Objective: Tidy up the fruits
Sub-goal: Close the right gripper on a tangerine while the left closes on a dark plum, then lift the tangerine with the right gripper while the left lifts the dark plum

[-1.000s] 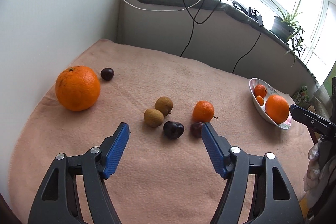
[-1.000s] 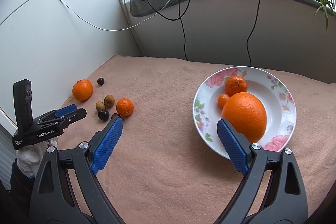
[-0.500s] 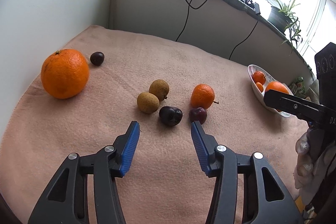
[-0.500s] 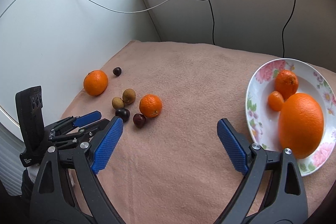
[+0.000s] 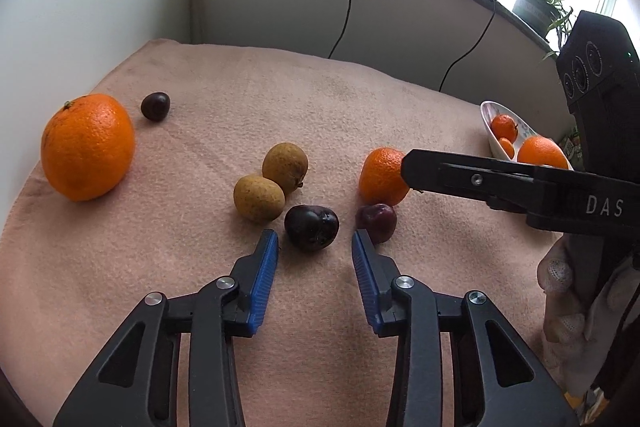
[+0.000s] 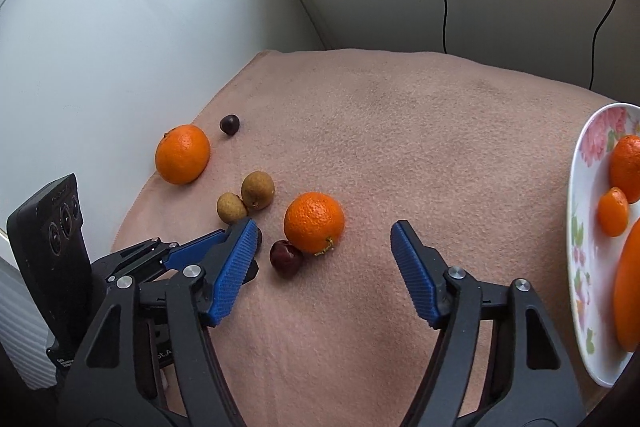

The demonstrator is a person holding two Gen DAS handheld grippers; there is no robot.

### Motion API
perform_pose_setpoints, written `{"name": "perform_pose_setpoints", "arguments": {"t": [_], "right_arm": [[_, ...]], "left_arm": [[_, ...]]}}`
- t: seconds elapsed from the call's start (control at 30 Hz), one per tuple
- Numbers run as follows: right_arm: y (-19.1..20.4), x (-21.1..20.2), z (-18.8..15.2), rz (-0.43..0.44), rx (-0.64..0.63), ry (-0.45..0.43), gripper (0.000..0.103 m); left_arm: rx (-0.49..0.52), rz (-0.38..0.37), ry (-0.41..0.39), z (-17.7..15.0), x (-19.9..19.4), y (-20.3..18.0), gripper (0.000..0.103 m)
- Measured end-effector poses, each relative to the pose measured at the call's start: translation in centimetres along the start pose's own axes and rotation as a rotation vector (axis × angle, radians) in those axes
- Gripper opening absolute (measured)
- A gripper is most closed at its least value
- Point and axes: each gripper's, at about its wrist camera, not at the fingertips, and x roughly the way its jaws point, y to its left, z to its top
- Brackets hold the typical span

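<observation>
Loose fruit lies on a pink cloth point(image 5: 320, 307). My left gripper point(image 5: 315, 242) is open, its jaws just short of a dark plum point(image 5: 311, 227). A dark red cherry point(image 5: 376, 222) and a mandarin point(image 5: 383, 175) lie to its right, two brown longans point(image 5: 272, 181) behind, a big orange point(image 5: 87, 146) and another cherry point(image 5: 155, 105) at the left. My right gripper point(image 6: 323, 235) is open, low over the cloth, facing the mandarin point(image 6: 314, 221) and cherry point(image 6: 285, 257). A floral plate point(image 6: 580, 227) at the right holds three oranges.
A white wall stands along the left edge of the cloth. A grey ledge with hanging black and white cables runs along the back. A potted plant point(image 5: 536, 1) sits on the windowsill. My right gripper's finger point(image 5: 480, 181) crosses the left wrist view in front of the plate point(image 5: 493, 131).
My left gripper has moved forward to the plum and narrowed its jaws. My right gripper has swung left from the plate toward the loose mandarin and cherry.
</observation>
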Motion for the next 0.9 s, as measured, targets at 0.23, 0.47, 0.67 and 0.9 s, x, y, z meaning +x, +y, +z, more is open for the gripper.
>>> {"name": "perform_pose_setpoints", "arguments": {"t": [0.23, 0.47, 0.67, 0.9], "right_arm": [[-0.6, 1.3, 0.4, 0.020, 0.023, 0.029, 0.063], [-0.4, 2.0, 0.4, 0.026, 0.019, 0.046, 0.051], [-0.1, 2.0, 0.4, 0.048, 0.021, 0.045, 0.039], [0.0, 1.5, 0.3, 0.044, 0.022, 0.030, 0.038]], "left_arm": [[0.007, 0.014, 0.010, 0.4, 0.7, -0.3, 0.032], [0.016, 0.029, 0.008, 0.5, 1.1, -0.6, 0.027], [0.014, 0.025, 0.002, 0.5, 1.0, -0.5, 0.026], [0.004, 0.015, -0.007, 0.4, 0.4, -0.2, 0.026]]}}
